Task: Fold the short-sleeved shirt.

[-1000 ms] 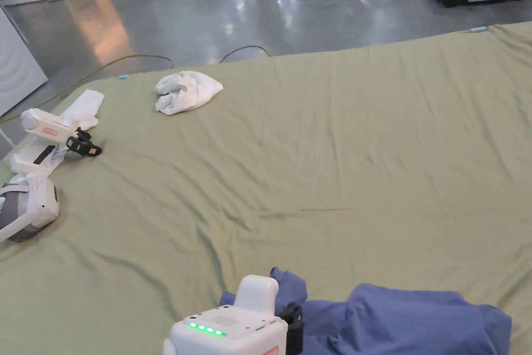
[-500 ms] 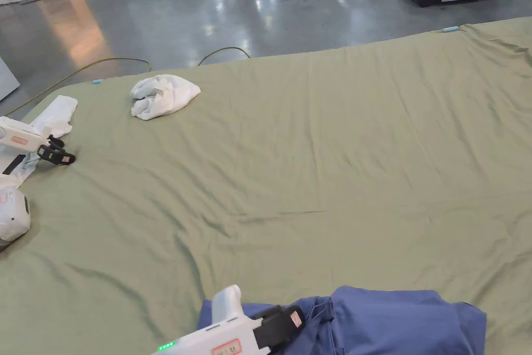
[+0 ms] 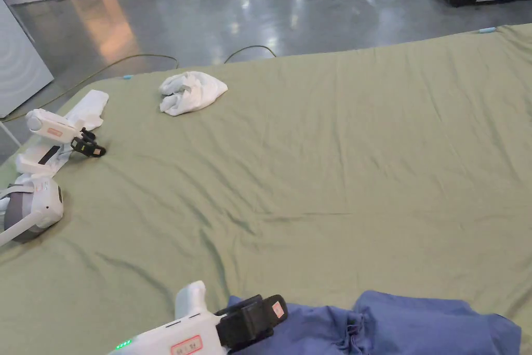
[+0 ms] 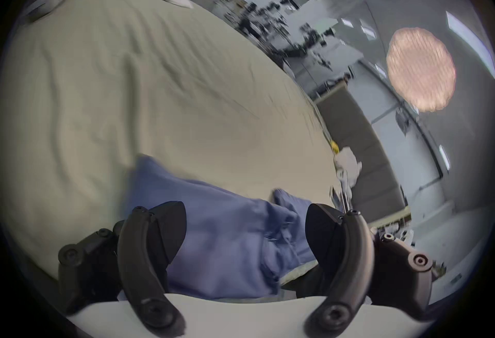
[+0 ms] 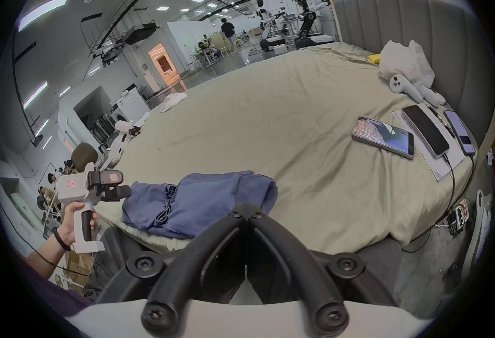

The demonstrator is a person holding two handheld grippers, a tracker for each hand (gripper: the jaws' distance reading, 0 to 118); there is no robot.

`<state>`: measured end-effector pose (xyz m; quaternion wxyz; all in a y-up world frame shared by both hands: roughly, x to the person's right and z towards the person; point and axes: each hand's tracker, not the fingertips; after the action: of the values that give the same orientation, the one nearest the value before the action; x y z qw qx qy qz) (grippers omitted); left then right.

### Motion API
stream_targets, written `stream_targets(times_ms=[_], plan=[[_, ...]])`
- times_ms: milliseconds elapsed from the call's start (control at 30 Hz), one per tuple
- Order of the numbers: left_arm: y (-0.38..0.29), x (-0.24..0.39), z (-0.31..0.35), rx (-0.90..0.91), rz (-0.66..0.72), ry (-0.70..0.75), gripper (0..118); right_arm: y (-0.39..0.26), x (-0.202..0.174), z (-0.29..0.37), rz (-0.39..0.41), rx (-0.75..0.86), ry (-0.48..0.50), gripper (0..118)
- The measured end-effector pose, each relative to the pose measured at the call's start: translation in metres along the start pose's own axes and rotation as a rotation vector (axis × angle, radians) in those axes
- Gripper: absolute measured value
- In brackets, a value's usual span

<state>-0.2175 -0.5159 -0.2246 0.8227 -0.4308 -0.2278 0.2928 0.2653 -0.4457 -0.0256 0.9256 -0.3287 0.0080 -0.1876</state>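
The blue short-sleeved shirt (image 3: pixel 415 325) lies crumpled at the near edge of the bed, also seen as a bunched heap in the right gripper view (image 5: pixel 198 202). My left gripper (image 3: pixel 252 317) is on its side at the shirt's left end, jaws open and pointing right. In its own view the left gripper (image 4: pixel 245 210) has its jaws wide apart, with shirt (image 4: pixel 227 236) fabric showing between them. The right gripper (image 5: pixel 246 212) hangs off the bed's near edge, short of the shirt, jaws shut with their tips touching and nothing between them.
An olive sheet (image 3: pixel 337 163) covers the bed. A white cloth (image 3: pixel 191 92) lies far left, with a spare gripper (image 3: pixel 62 132) and a white headset (image 3: pixel 31 208) at the left edge. Phones (image 5: pixel 383 140) and a plastic bag (image 5: pixel 404 62) lie by the grey headboard (image 5: pixel 428 22).
The left gripper has rolled from upright onto its side, and its jaws now point right at the shirt's left end. The head camera shifted.
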Motion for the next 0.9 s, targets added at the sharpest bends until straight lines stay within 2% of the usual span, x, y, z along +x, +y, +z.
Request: stream_targets(times_ms=[100, 167, 200, 233, 267, 300, 433, 533, 567, 633, 667, 700, 800, 867, 900], plan=[[0.007, -0.047, 0.016, 0.046, 0.132, 0.057, 96, 0.001, -0.004, -0.001, 0.001, -0.005, 0.020, 0], [-0.005, -0.075, 0.001, 0.025, 0.304, -0.052, 94, 0.001, -0.001, -0.001, -0.029, -0.008, 0.042, 0], [-0.014, -0.082, -0.010, -0.006, 0.379, -0.081, 85, 0.001, -0.001, -0.001, -0.041, -0.003, 0.046, 0], [-0.025, -0.081, -0.020, -0.017, 0.408, -0.074, 62, 0.001, 0.000, -0.002, -0.049, -0.003, 0.042, 0], [-0.032, -0.077, -0.026, -0.004, 0.388, -0.065, 22, 0.001, 0.000, -0.001, -0.053, -0.001, 0.036, 0], [-0.039, -0.059, -0.030, -0.001, 0.367, -0.034, 17, 0.001, 0.000, 0.000, -0.053, 0.003, 0.025, 0], [-0.041, -0.056, -0.018, 0.077, 0.523, -0.112, 12, 0.002, 0.002, 0.007, -0.044, 0.002, 0.019, 0], [-0.022, -0.036, 0.014, 0.111, 0.335, -0.040, 12, 0.004, 0.005, 0.007, -0.033, -0.008, 0.010, 0], [-0.004, -0.069, 0.025, 0.129, 0.244, 0.012, 12, 0.004, 0.005, 0.006, -0.033, -0.008, 0.007, 0], [0.019, -0.047, 0.046, 0.133, 0.041, 0.156, 12, 0.005, 0.007, 0.005, -0.039, -0.009, 0.007, 0], [0.024, -0.031, 0.049, 0.157, -0.006, 0.186, 12, 0.004, 0.008, 0.003, -0.045, -0.009, 0.007, 0], [0.028, -0.010, 0.054, 0.168, -0.022, 0.188, 12, 0.005, 0.009, 0.001, -0.049, -0.011, 0.007, 0], [0.020, 0.047, 0.027, 0.166, -0.046, -0.024, 12, 0.005, 0.009, 0.000, -0.054, 0.002, -0.040, 0], [0.002, 0.086, -0.013, 0.064, -0.081, -0.094, 12, 0.005, 0.009, 0.004, -0.076, 0.021, -0.044, 0], [-0.009, 0.101, -0.036, 0.002, -0.098, -0.083, 12, 0.005, 0.010, 0.008, -0.095, 0.032, -0.042, 0]])
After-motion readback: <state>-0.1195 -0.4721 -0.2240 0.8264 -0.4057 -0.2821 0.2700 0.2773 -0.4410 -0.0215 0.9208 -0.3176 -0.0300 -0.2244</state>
